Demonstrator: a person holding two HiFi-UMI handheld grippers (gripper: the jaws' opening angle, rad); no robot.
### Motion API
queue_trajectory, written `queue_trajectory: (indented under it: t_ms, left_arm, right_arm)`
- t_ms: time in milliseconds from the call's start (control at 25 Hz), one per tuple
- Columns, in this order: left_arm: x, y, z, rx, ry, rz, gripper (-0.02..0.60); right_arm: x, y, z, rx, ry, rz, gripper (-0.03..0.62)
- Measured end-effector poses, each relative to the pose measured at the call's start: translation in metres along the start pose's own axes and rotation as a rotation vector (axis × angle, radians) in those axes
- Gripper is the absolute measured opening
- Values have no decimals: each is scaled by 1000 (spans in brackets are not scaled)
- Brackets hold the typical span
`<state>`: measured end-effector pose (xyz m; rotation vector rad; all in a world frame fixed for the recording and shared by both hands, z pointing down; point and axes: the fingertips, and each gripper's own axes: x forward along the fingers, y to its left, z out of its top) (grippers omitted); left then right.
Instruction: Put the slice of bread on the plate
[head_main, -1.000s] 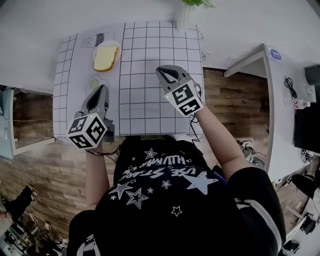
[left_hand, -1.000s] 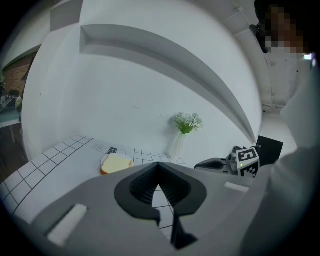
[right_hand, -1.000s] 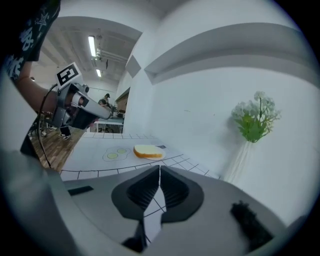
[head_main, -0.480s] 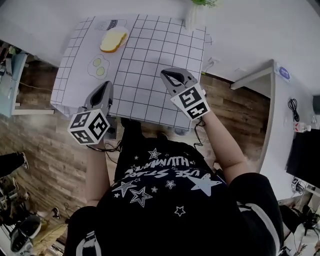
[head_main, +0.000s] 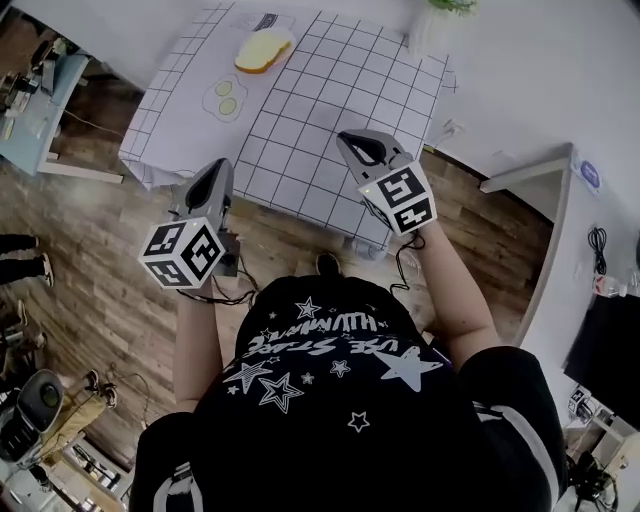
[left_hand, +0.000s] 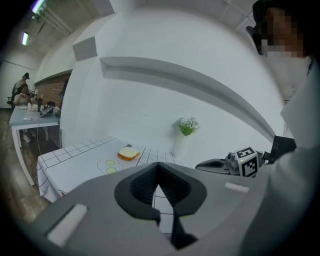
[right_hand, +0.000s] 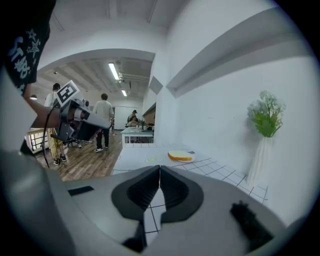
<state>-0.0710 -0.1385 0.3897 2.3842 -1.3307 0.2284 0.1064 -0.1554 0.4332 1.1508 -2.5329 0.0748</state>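
— Where was the slice of bread (head_main: 264, 52) found?
— At the surface's (head_main: 330, 120) far corner, ungrasped; no plate could be made out. The left gripper (head_main: 220, 168) and right gripper (head_main: 356, 142) were seen closed, empty, well away

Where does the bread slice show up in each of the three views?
Head view: bread near the top edge, left of centre, on the gridded cloth.
Left gripper view: bread left of centre, mid-height.
Right gripper view: bread just right of centre, mid-height.
Shared landmark: the vase of flowers stands right of the bread in every view.
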Motion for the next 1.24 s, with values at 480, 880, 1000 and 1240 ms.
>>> queue_trajectory:
  t_ms: [480, 880, 1000, 1240]
  left_arm:
    - [-44, 9, -5, -56, -33, 53, 9]
    - [-122, 2, -30, -76, -16, 17, 9]
    - [-139, 2, -35, -66, -15, 9, 9]
    - [-181, 2, -65, -36, -21, 1, 9]
  right_arm:
    - [11, 25, 20, 0, 17, 60, 15]
    - [-20, 113, 34, -3, 33, 73, 15]
    - [-28, 132, 38, -16, 27, 61, 15]
    - [-46, 178, 34, -10, 3, 38, 15]
